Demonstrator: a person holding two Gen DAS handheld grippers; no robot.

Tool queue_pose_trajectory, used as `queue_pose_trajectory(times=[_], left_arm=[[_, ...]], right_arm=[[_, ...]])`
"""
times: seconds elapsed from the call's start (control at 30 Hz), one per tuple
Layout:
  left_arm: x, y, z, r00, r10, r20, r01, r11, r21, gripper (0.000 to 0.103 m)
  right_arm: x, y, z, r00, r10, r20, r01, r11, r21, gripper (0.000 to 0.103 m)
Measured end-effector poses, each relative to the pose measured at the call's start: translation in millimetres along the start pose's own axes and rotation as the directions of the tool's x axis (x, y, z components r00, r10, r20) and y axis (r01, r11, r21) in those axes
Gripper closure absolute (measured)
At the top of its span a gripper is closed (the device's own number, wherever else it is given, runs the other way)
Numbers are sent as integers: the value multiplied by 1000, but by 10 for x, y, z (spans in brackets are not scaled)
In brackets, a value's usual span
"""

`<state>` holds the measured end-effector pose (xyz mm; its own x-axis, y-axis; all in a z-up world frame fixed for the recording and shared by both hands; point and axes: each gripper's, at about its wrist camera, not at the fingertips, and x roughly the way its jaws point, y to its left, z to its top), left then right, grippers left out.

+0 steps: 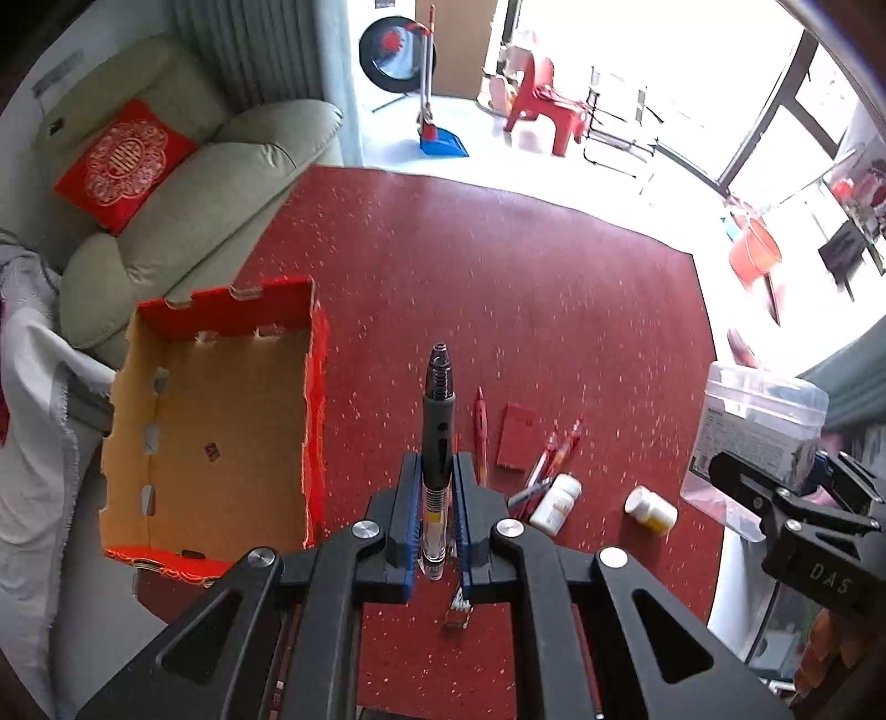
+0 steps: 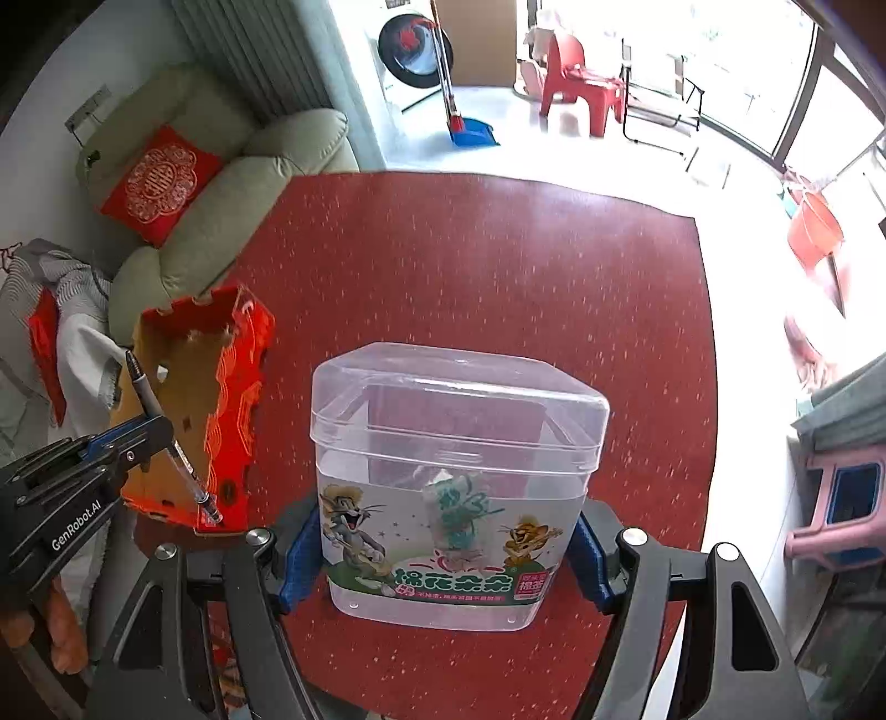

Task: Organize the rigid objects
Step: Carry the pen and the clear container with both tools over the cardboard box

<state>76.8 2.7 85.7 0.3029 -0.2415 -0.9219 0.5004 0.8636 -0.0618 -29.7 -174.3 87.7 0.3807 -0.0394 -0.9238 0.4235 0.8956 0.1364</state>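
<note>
The left wrist view shows the left gripper [image 1: 437,498] clenched on a black pen [image 1: 437,443] above the red table [image 1: 498,277], just right of the cardboard tray [image 1: 221,421], while the right gripper [image 2: 443,548] grasps the clear plastic box [image 2: 454,476], which stands upright on the table.

A home living room. A pale green sofa [image 1: 183,183] with a red embroidered cushion [image 1: 124,163] stands beside the red-covered table [image 1: 498,266], and beyond it are a washing machine [image 2: 412,52], a broom with blue dustpan [image 1: 440,138], a red plastic chair [image 1: 545,105] and large bright windows [image 1: 775,127].
</note>
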Motion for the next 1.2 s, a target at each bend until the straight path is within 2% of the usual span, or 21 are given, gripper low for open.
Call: queue_pose_trajectory(times=[0.2,0.4,0.6,0.8,0.97,1.2], left_arm=[[-193,3,130,998,31,58,-29,999,-35,92],[-251,282,150,997,44,65,-39,997,-73,92],[-144,780,138,998,56,33,-54,995,-85,92],[18,1443,110,997,82,-12,-83,990,-110,92],[112,2000,97,995,91,-37,-96,980,-172,92],[213,2500,63,990,125,-64,-137,966,-218,92]], right_arm=[[-94,17,115,999,15,37,-15,1000,-5,29],[-61,364,205,999,34,33,-33,998,-53,29],[72,1005,277,998,56,13,-54,992,-115,29],[265,1747,364,997,76,-20,-78,981,-179,29],[419,2383,418,994,97,-45,-106,959,-264,29],[641,2961,458,991,106,-84,-129,929,-348,29]])
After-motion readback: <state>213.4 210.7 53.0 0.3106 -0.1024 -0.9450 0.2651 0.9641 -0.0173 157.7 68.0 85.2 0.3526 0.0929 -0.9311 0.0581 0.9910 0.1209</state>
